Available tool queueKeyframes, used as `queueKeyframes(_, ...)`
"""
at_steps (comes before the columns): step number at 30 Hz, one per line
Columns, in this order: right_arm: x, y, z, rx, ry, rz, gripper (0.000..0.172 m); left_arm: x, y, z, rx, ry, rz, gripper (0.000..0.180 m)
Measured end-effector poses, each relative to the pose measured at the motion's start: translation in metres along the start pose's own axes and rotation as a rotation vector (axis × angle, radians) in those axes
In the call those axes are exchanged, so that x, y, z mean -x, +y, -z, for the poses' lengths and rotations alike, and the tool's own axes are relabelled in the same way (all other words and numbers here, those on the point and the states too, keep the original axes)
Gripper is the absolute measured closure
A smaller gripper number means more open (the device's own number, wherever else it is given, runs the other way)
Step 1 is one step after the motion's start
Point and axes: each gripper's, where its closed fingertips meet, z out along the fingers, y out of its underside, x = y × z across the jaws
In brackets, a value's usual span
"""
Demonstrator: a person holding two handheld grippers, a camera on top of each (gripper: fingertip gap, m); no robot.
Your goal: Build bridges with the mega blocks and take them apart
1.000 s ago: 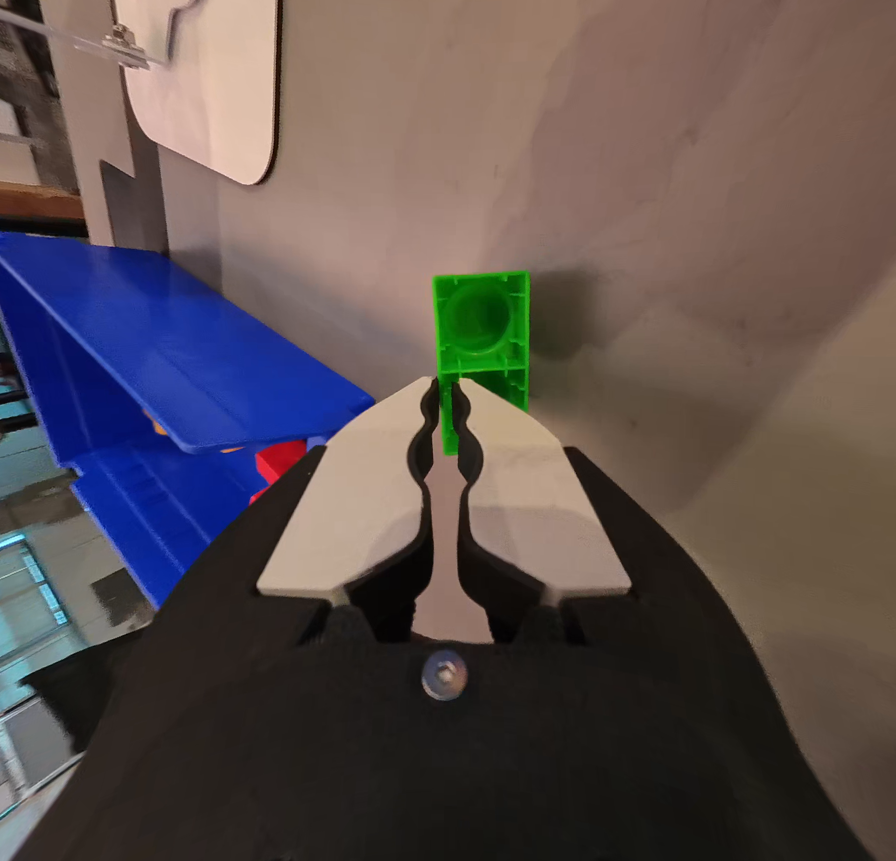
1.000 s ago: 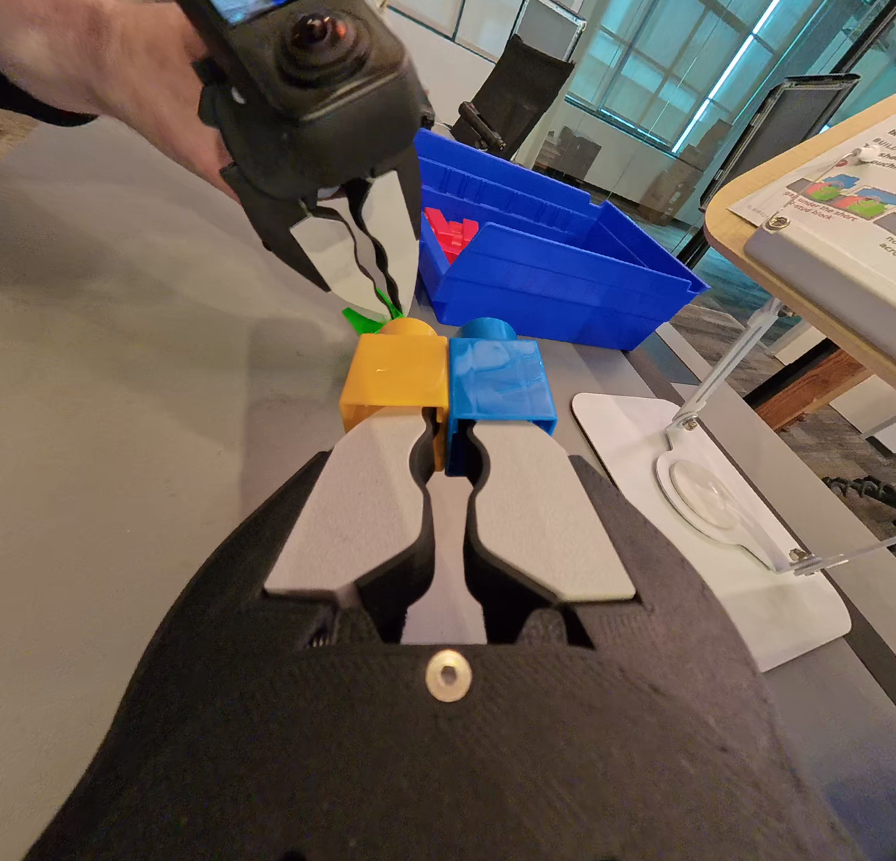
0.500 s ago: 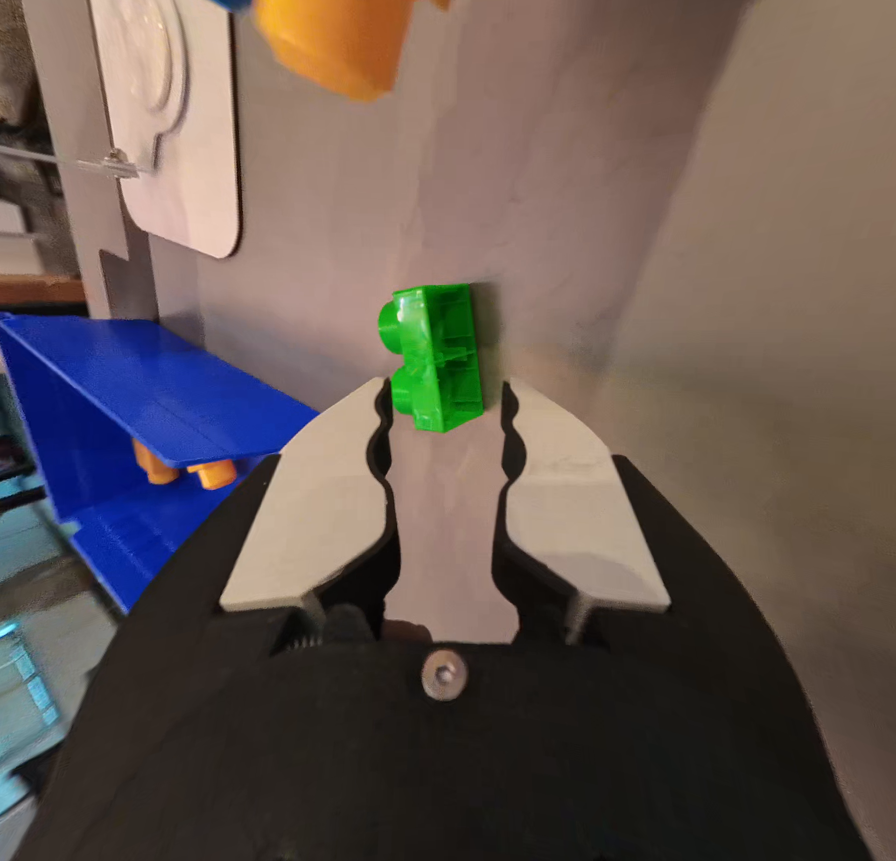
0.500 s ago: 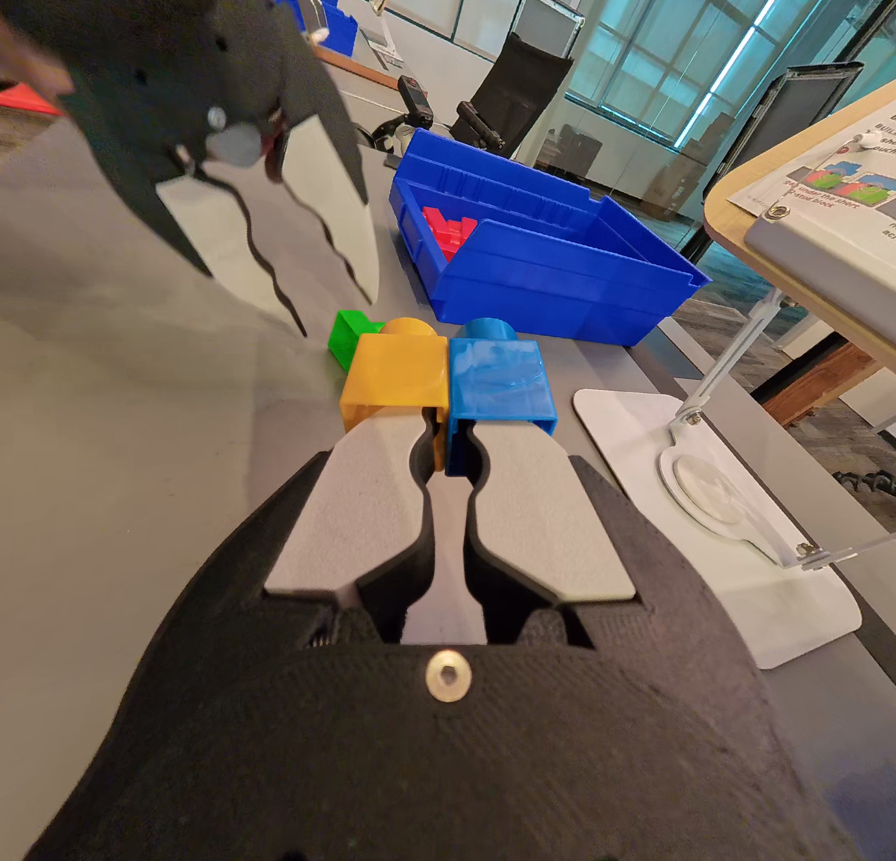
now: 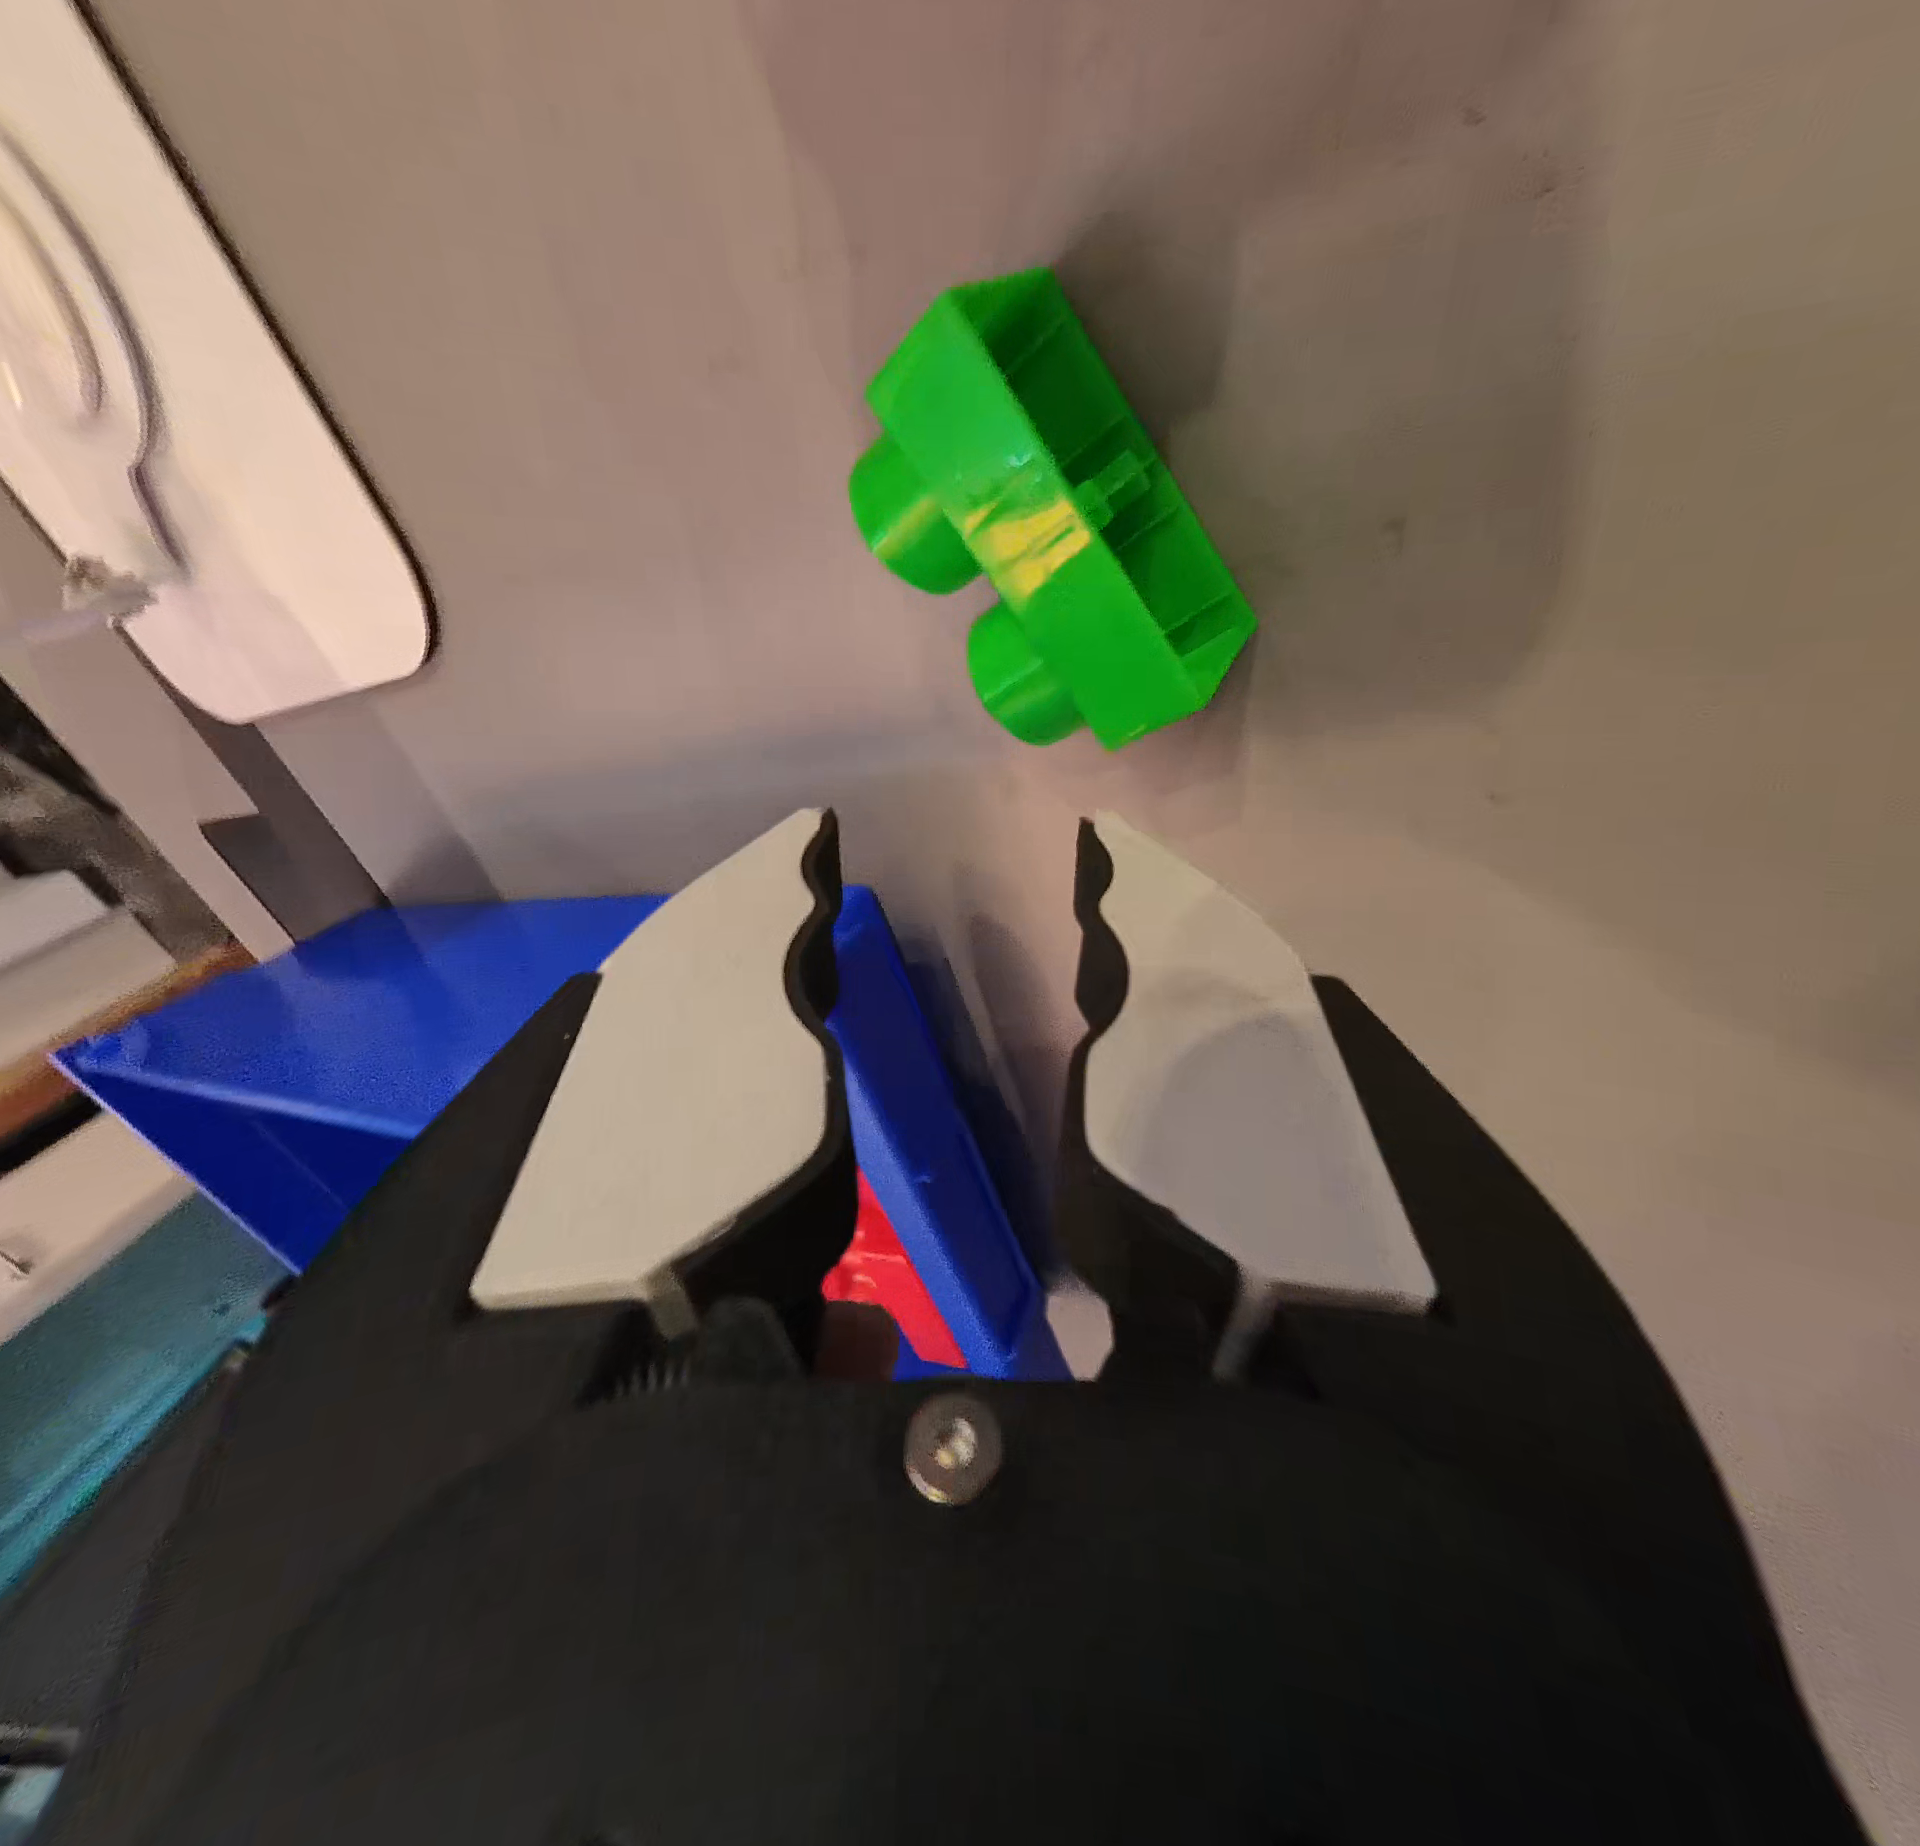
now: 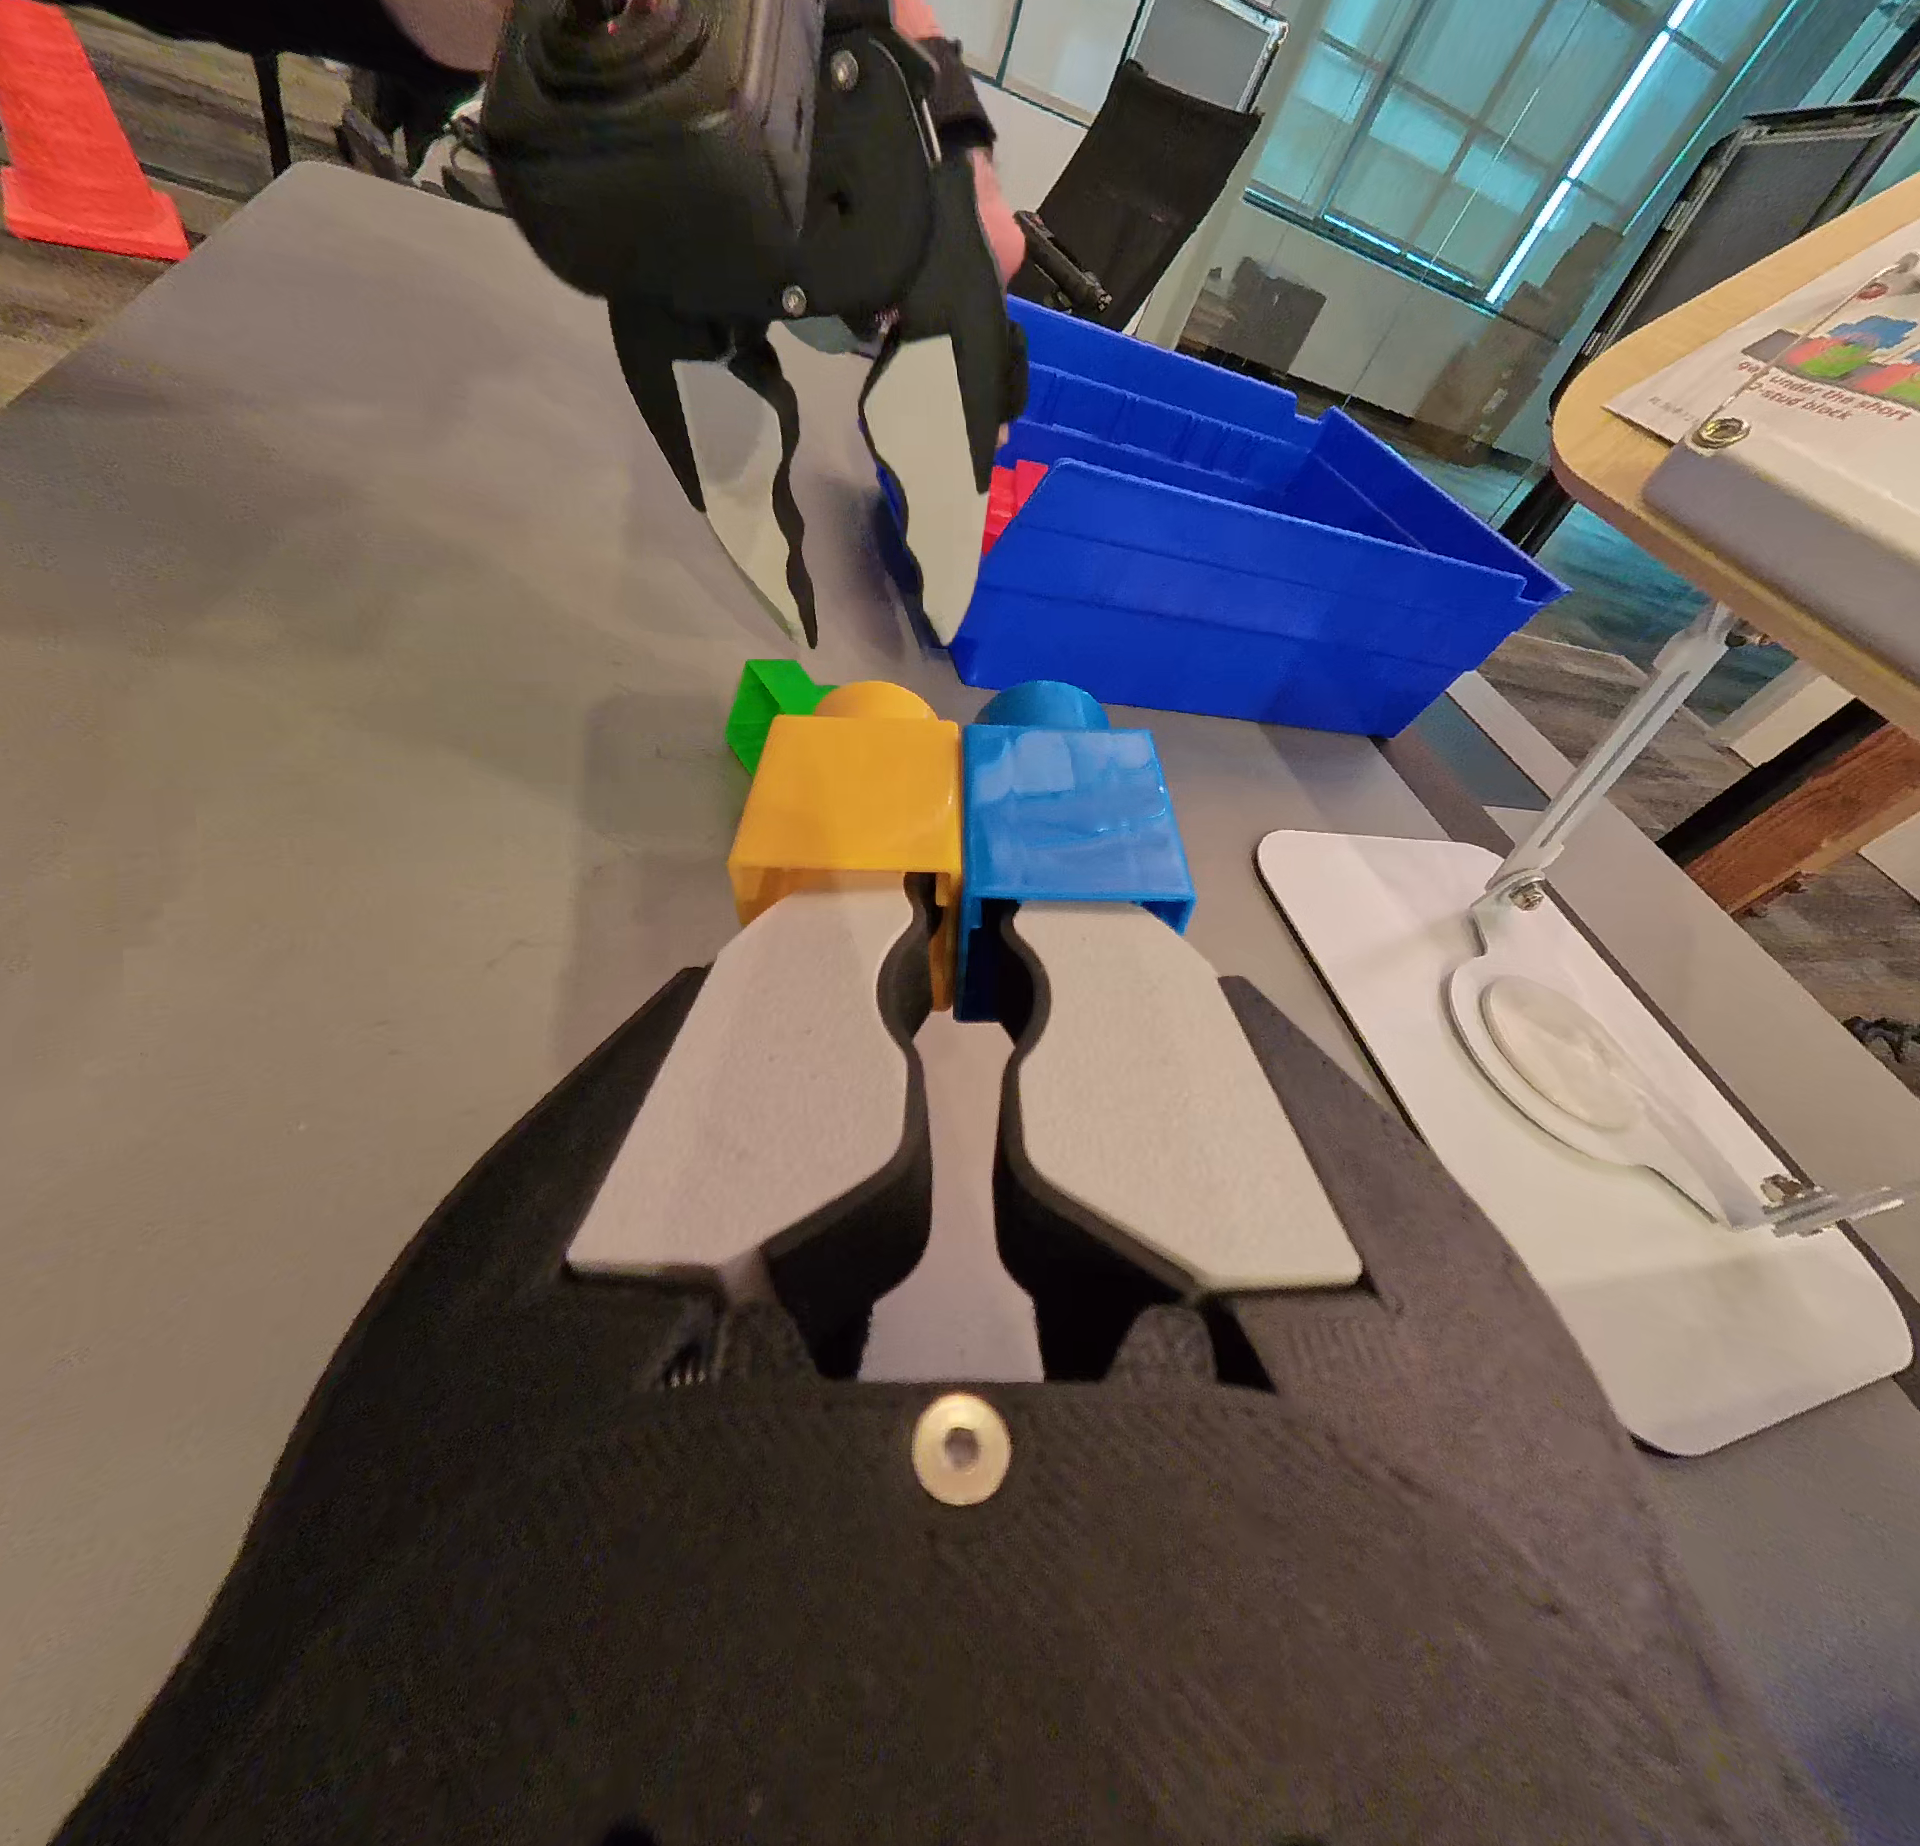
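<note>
My right gripper (image 6: 956, 923) is shut on the two touching inner walls of an orange block (image 6: 852, 809) and a blue block (image 6: 1070, 820). One fingertip sits inside each hollow underside, and the studs point away from me. A green two-stud block (image 5: 1049, 508) lies on its side on the grey table, free of both grippers. It also shows just behind the orange block in the right wrist view (image 6: 764, 705). My left gripper (image 5: 951, 830) is open and empty. In the right wrist view it (image 6: 873, 643) hangs above the table beyond the green block, next to the bin.
A blue bin (image 6: 1247, 591) with red blocks (image 6: 1003, 497) stands behind the blocks, and it also shows in the left wrist view (image 5: 312, 1048). A white base plate with a clear stand (image 6: 1558, 1121) lies to the right. A wooden board with a sheet (image 6: 1766, 394) overhangs at far right. Spacing between my two grippers at the tips: around 15 cm.
My left gripper opened and let go of the green block, which now lies on its side. The gripper then drew back toward the bin. My right gripper kept its hold.
</note>
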Motion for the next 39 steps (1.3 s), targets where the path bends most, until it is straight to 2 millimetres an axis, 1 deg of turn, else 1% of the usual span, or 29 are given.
queueKeyframes(2, 0.0, 0.0, 0.0, 0.0, -0.001, -0.001, 0.165, 0.0, -0.003, -0.006, 0.002, 0.019, -0.041, 0.137)
queueKeyframes(4, 0.0, 0.0, 0.0, -0.001, -0.002, -0.001, 0.165, -0.004, -0.006, -0.012, -0.007, 0.056, -0.046, 0.136)
queueKeyframes(7, 0.0, 0.0, 0.0, 0.001, -0.005, -0.001, 0.165, -0.007, -0.013, -0.016, -0.03, 0.06, -0.039, 0.137)
queueKeyframes(11, 0.0, 0.001, 0.0, 0.001, -0.009, -0.007, 0.165, -0.011, -0.029, -0.011, -0.092, 0.054, 0.009, 0.137)
queueKeyframes(15, -0.001, 0.002, 0.001, -0.002, -0.008, -0.014, 0.165, -0.022, -0.054, -0.004, -0.192, 0.062, 0.054, 0.134)
queueKeyframes(18, -0.002, 0.002, 0.002, -0.002, -0.006, -0.016, 0.165, -0.019, -0.071, 0.006, -0.297, 0.064, 0.121, 0.126)
queueKeyframes(19, -0.002, 0.002, 0.002, -0.002, -0.005, -0.016, 0.165, -0.017, -0.073, 0.008, -0.333, 0.077, 0.155, 0.123)
queueKeyframes(21, -0.003, 0.002, 0.002, -0.002, -0.007, -0.019, 0.165, -0.011, -0.065, 0.002, -0.328, 0.094, 0.214, 0.108)
queueKeyframes(24, -0.002, 0.002, 0.002, -0.001, -0.01, -0.017, 0.165, -0.005, -0.05, -0.01, -0.312, 0.108, 0.264, 0.094)
queueKeyframes(26, 0.0, 0.002, 0.001, -0.001, -0.015, -0.016, 0.165, -0.006, -0.048, -0.015, -0.304, 0.131, 0.253, 0.089)
queueKeyframes(29, 0.001, 0.003, 0.0, 0.0, -0.023, -0.017, 0.165, -0.01, -0.051, -0.02, -0.3, 0.158, 0.17, 0.088)
queueKeyframes(32, 0.002, 0.003, 0.0, 0.001, -0.027, -0.017, 0.165, -0.012, -0.054, -0.023, -0.302, 0.212, 0.133, 0.089)
queueKeyframes(34, 0.002, 0.003, 0.0, 0.001, -0.031, -0.022, 0.165, -0.015, -0.056, -0.024, -0.308, 0.263, 0.115, 0.093)
queueKeyframes(37, 0.002, 0.004, 0.0, 0.0, -0.04, -0.029, 0.165, -0.022, -0.059, -0.023, -0.323, 0.342, 0.107, 0.108)
queueKeyframes(39, 0.003, 0.004, 0.0, 0.002, -0.045, -0.03, 0.165, -0.022, -0.063, -0.023, -0.341, 0.346, 0.112, 0.108)
